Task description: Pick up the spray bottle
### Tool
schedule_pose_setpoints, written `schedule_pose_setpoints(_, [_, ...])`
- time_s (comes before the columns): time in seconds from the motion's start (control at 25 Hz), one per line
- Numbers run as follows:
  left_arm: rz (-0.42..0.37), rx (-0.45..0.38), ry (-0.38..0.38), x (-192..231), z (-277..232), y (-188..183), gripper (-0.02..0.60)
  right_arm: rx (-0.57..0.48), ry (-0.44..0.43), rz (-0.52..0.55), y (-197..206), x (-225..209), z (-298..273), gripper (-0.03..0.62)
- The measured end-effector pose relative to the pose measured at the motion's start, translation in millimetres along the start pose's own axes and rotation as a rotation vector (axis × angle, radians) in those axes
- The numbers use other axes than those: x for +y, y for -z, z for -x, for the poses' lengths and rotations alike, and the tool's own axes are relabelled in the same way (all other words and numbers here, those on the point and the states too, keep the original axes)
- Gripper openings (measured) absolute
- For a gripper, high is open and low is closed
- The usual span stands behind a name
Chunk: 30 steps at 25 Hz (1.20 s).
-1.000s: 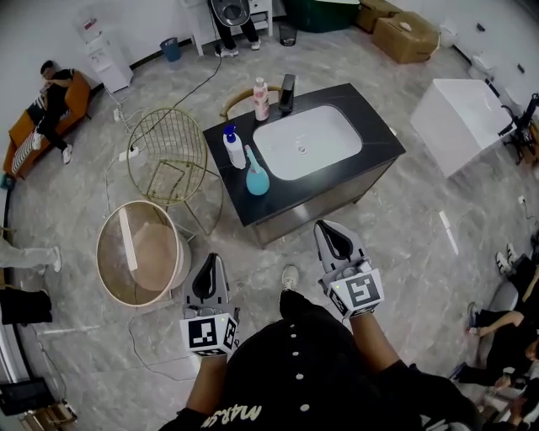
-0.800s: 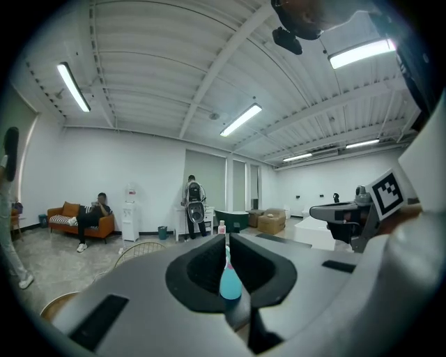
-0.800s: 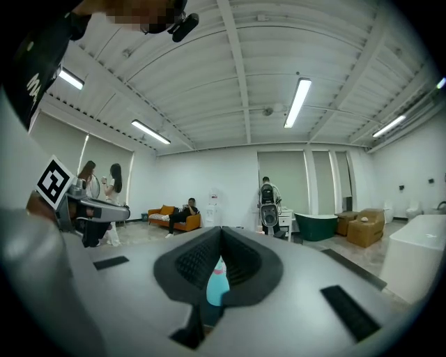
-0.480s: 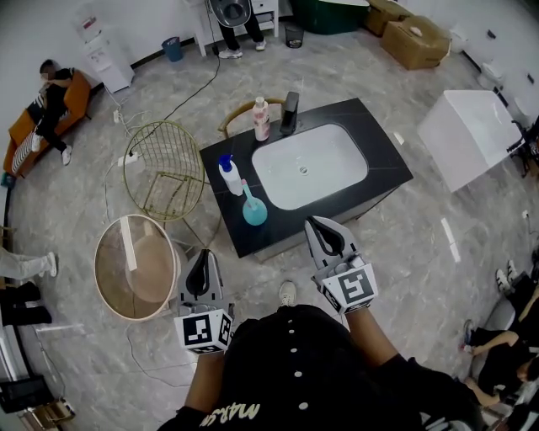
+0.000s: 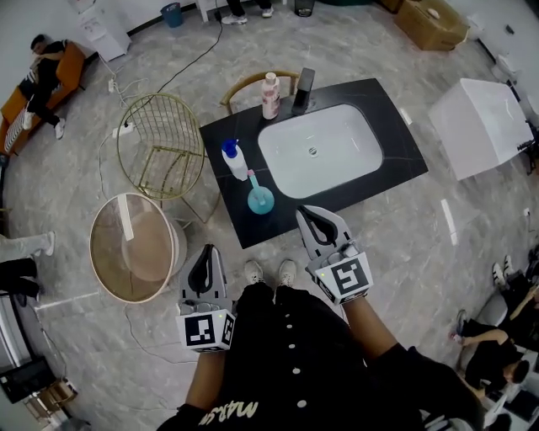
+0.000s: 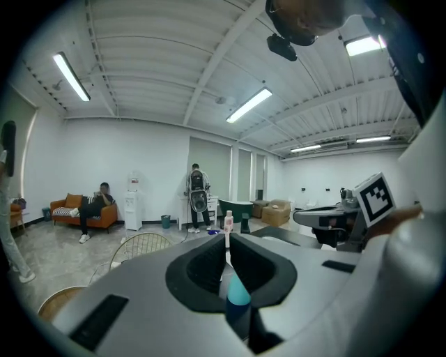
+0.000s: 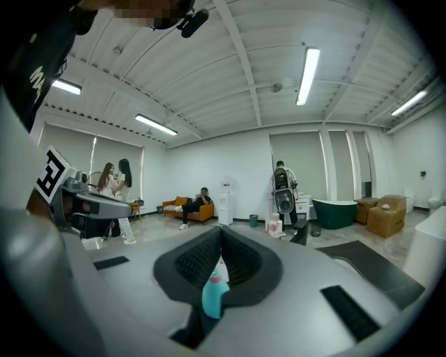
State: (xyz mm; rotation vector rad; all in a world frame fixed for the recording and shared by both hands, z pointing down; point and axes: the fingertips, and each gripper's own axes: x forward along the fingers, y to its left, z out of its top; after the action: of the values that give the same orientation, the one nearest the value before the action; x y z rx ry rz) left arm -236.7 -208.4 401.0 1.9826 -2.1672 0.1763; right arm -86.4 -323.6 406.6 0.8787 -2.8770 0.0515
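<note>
A white spray bottle with a blue trigger head point(image 5: 233, 158) stands on the left end of the black counter point(image 5: 404, 172), beside the white sink point(image 5: 320, 151). A round teal bottle point(image 5: 260, 199) point(image 6: 237, 293) point(image 7: 214, 289) stands nearer the front edge. A pink bottle point(image 5: 270, 94) point(image 6: 228, 222) and a black tap point(image 5: 303, 88) are at the back. My right gripper point(image 5: 310, 215) point(image 7: 221, 229) is shut and empty, at the counter's front edge, right of the teal bottle. My left gripper point(image 5: 205, 252) point(image 6: 228, 237) is shut and empty, over the floor short of the counter's left corner.
A gold wire chair point(image 5: 160, 151) and a round tan basket point(image 5: 135, 248) stand left of the counter. A white tub point(image 5: 480, 126) is at the right, a cardboard box point(image 5: 434, 23) at the back. Cables lie on the floor. People sit at the left point(image 5: 42, 67) and lower right point(image 5: 488, 353).
Both grippers have moved forward to the counter. The right one has come from well short of it to its front edge. Both stayed shut.
</note>
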Motion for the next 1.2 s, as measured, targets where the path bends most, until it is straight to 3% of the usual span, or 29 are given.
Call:
schedule_pose_setpoints(0.2, [0.018, 0.057, 0.045, 13, -13, 14, 0.028, 0.074, -0.026, -0.004, 27, 16, -36, 0.018])
schedule_pose_setpoints(0.32, [0.031, 0.086, 0.064, 21, -24, 28, 0.028, 0.145, -0.037, -0.007, 52, 23, -61, 0.139])
schedule_pose_setpoints(0.6, [0.059, 0.174, 0.090, 35, -33, 66, 0.028, 0.232, -0.048, 0.010, 113, 36, -111, 0.245])
schedule_pose_setpoints(0.92, [0.091, 0.277, 0.079, 54, -35, 114, 0.028, 0.226, 0.065, 0.023, 149, 24, -151, 0.242])
schedule_pose_setpoints(1.08, [0.095, 0.308, 0.069, 59, -33, 127, 0.028, 0.201, 0.087, 0.029, 149, 20, -158, 0.155])
schedule_pose_setpoints(1.2, [0.093, 0.311, 0.064, 60, -34, 129, 0.028, 0.198, 0.077, 0.046, 150, 21, -160, 0.150])
